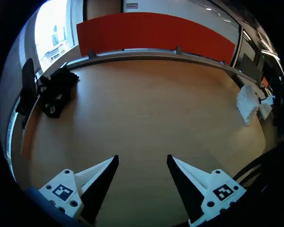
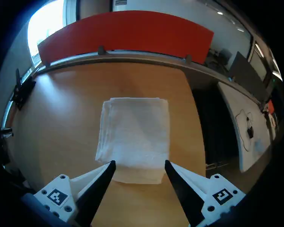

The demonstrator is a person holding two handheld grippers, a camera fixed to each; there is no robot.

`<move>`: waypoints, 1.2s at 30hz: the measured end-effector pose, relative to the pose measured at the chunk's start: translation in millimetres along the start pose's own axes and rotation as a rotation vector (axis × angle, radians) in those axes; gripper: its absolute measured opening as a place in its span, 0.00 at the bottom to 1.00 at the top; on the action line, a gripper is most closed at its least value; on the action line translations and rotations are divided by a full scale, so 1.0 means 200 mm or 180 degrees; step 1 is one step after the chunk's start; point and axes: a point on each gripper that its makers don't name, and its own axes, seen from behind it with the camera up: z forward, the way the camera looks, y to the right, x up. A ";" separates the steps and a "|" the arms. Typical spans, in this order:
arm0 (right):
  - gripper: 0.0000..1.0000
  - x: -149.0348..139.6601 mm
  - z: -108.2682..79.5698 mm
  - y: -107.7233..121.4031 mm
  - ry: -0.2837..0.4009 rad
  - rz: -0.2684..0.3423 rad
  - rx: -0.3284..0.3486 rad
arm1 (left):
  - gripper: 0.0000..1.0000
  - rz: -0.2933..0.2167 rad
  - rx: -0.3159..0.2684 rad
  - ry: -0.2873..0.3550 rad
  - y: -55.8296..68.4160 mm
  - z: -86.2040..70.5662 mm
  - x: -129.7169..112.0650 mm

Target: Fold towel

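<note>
My right gripper hangs wide open and empty over the near edge of the towel. The towel lies centre frame on the wooden table, already a neat layered rectangle. My left gripper, fingers equally spread and holding nothing, faces bare wood. The folding looks nearly finished. One more fold, I judge, would mean closing on that near edge and carrying it toward the red partition. Room is ample at left; at right the table's edge runs close beside the towel. Black gear sits upper left.
</note>
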 end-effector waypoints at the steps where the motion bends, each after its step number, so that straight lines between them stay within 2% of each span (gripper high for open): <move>1: 1.00 0.00 0.00 0.00 0.0018 0.0003 -0.0008 | 0.94 0.0002 0.0009 0.0011 0.00 0.00 0.01; 9: 1.00 0.08 -0.02 -0.03 0.0270 0.0138 -0.0075 | 0.94 0.0030 0.0074 0.0113 -0.04 -0.02 0.08; 15: 1.00 0.17 -0.05 -0.05 0.0632 0.0203 -0.0196 | 0.94 0.0017 0.0129 0.0196 -0.07 -0.03 0.14; 26: 1.00 0.34 -0.16 -0.08 0.1346 0.0282 -0.0472 | 0.94 -0.0039 0.0150 0.0282 -0.08 -0.04 0.19; 32: 1.00 0.36 -0.20 -0.11 0.1533 0.0290 -0.0510 | 0.94 -0.0046 0.0156 0.0401 -0.08 -0.05 0.23; 36: 1.00 0.36 -0.20 -0.13 0.1587 0.0287 -0.0496 | 0.94 -0.0034 0.0189 0.0554 -0.09 -0.07 0.29</move>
